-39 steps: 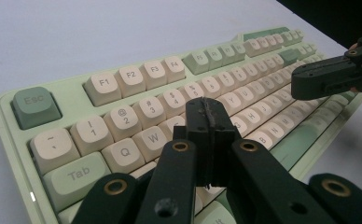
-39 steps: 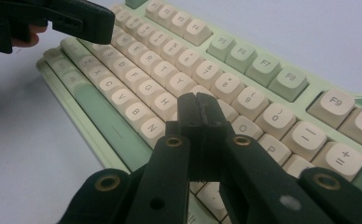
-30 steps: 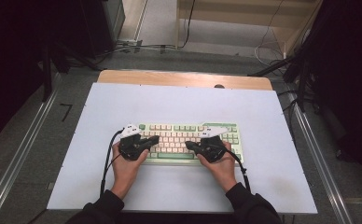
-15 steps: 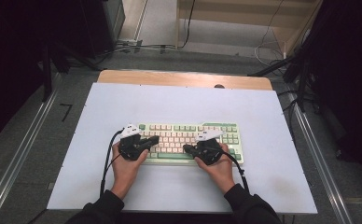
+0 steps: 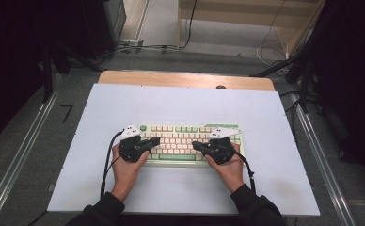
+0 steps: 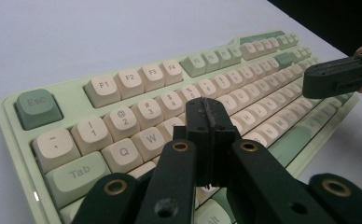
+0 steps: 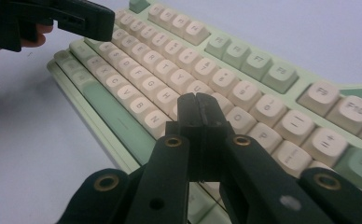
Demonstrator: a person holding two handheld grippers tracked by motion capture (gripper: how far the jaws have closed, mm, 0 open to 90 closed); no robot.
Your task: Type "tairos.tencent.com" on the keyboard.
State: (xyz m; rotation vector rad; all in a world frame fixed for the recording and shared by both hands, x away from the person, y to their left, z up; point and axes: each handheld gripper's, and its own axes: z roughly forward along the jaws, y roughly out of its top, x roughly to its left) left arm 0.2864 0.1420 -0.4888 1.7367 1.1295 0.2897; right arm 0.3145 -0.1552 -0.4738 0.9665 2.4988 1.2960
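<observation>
Starting at the left: left hand (image 5: 124, 167) coming in from the near edge, wrapping the left gripper (image 5: 153, 141), black cable looping back along the sleeve; jaws pressing flat together, nothing between them; in the left gripper view that closed tip (image 6: 207, 122) hovering over the letter rows just past Q and W, whether touching a key impossible to tell; Esc key (image 6: 36, 108) sitting at the near corner, Tab key (image 6: 76, 171) just below it.

Moving to the middle: keyboard (image 5: 190, 136) lying square on the white table (image 5: 180, 101), nearer the person's edge than the far one, pale green case, cream keys, green space bar (image 5: 179, 157) running along the front row between the two grippers; both tips pointing inward toward each other, staying well apart above the keys.

Finishing on the right: right hand (image 5: 228, 168) gripping the right gripper (image 5: 195, 145), cable trailing off to the right; jaws likewise closing tight against each other, holding nothing; in the right gripper view that tip (image 7: 197, 109) hanging over the right-hand letter keys, the other gripper poking in at the top left corner above the far end of the board.
</observation>
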